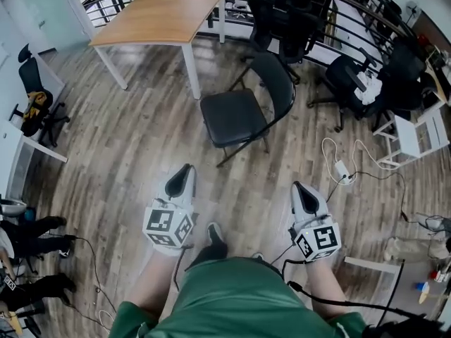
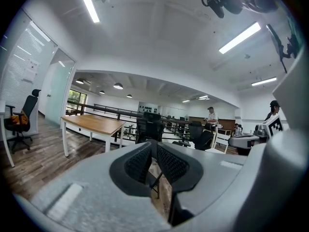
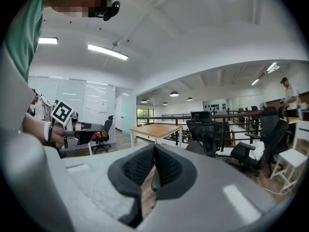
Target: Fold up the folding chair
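Chair status: the folding chair (image 1: 239, 115) stands fully open on the wooden floor (image 1: 127, 153), seat level and backrest upright on the side away from the person. No part of it is folded, so the task appears not to have started.

The left gripper (image 1: 184, 169) and right gripper (image 1: 299, 187) are both on the near side of the chair, apart from it and touching nothing. They point roughly level toward the seat, one to each side of it. This probably sets up a two-point hold on the seat and frame.

Both sets of jaws are closed and empty, since nothing is within reach yet. They must be opened before gripping the chair.

A table (image 1: 158, 16) stands beyond the chair. A cable (image 1: 345, 171) lies on the floor to the right of the chair, so watch footing there.
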The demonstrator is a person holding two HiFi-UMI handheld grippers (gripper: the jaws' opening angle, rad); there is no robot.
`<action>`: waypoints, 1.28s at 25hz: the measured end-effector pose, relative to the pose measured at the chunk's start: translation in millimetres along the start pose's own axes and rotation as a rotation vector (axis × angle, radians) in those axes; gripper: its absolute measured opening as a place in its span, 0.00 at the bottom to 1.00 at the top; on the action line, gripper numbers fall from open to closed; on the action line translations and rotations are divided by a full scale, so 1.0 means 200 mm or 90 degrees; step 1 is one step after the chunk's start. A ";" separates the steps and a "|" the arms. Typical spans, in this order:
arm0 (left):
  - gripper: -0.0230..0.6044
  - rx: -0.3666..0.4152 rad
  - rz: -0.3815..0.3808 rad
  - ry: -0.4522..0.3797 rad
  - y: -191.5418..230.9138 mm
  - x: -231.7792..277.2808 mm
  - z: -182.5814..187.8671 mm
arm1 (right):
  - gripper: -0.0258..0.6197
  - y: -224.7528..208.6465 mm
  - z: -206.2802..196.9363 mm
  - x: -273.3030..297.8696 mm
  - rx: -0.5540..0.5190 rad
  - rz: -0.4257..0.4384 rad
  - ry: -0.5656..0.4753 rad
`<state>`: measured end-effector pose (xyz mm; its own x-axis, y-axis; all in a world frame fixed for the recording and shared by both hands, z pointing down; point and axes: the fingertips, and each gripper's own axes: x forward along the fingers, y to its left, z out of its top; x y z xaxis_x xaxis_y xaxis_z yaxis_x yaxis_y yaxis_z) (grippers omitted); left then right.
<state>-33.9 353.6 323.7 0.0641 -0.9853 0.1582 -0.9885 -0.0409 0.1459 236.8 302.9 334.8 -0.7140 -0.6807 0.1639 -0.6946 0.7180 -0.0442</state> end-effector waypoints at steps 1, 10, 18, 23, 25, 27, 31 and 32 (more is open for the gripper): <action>0.10 0.000 -0.002 0.000 0.07 0.03 0.01 | 0.04 0.01 0.01 0.06 0.003 -0.005 0.001; 0.10 -0.012 -0.028 0.025 0.46 0.23 -0.01 | 0.05 0.12 0.05 0.43 0.078 -0.036 0.008; 0.10 -0.018 -0.033 0.049 0.62 0.45 -0.07 | 0.05 0.02 0.00 0.65 0.089 -0.061 0.024; 0.10 -0.017 -0.032 0.054 0.67 0.60 -0.04 | 0.05 -0.06 0.00 0.83 0.095 -0.048 0.018; 0.10 -0.016 -0.035 0.055 0.70 0.67 -0.02 | 0.05 -0.09 0.02 0.94 0.094 -0.040 0.010; 0.10 -0.013 -0.032 0.059 0.72 0.77 0.00 | 0.05 -0.15 0.04 1.05 0.098 -0.034 0.006; 0.10 -0.011 -0.018 0.070 0.75 0.99 0.02 | 0.05 -0.31 0.05 1.24 0.099 -0.025 0.020; 0.10 -0.009 -0.015 0.071 0.76 1.04 0.02 | 0.04 -0.35 0.04 1.28 0.097 -0.025 0.027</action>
<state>-171.5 140.8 374.8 0.1031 -0.9594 0.2625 -0.9845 -0.0609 0.1644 102.1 77.6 371.1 -0.6839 -0.6987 0.2099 -0.7295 0.6584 -0.1853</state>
